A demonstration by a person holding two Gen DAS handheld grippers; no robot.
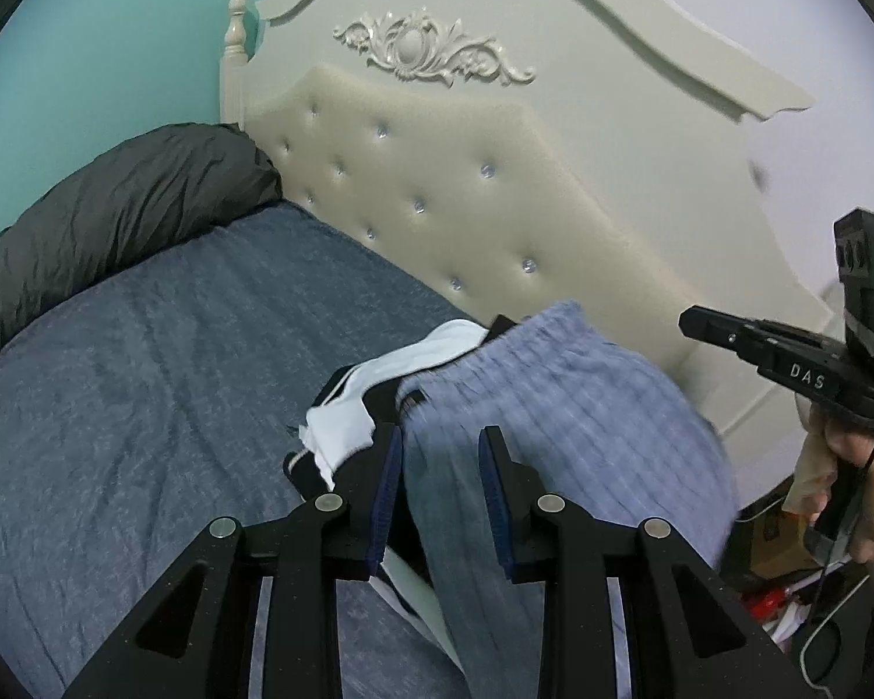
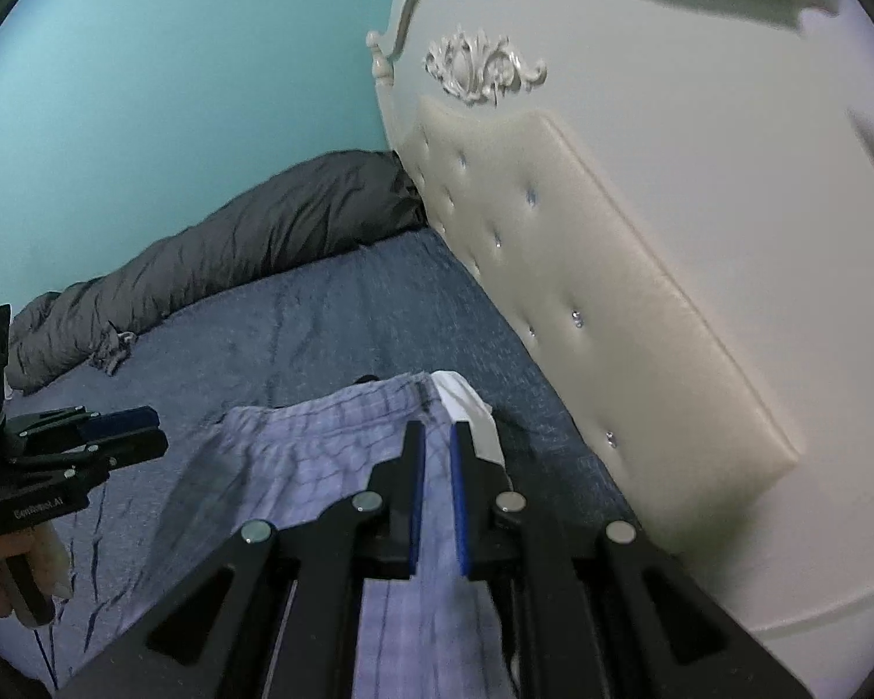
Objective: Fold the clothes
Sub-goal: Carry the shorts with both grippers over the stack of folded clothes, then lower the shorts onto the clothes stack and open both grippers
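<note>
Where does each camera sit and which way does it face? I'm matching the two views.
Left wrist: on the left claw, looking down over the lilac garment toward the headboard; right claw and a hand show.
Right wrist: on the right claw, same direction; left claw shows.
Shared: garment, headboard, grey duvet, bed sheet.

Both wrist cameras are looking steeply down along their fingers, close above the bed [image 1: 145,349], facing the tufted headboard [image 1: 437,186]; both are sharing the lavender garment [image 2: 320,442].

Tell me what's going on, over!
Left gripper and right gripper both shut on lavender pants. White garment lies under pants. Nothing blocking on bed.
</note>
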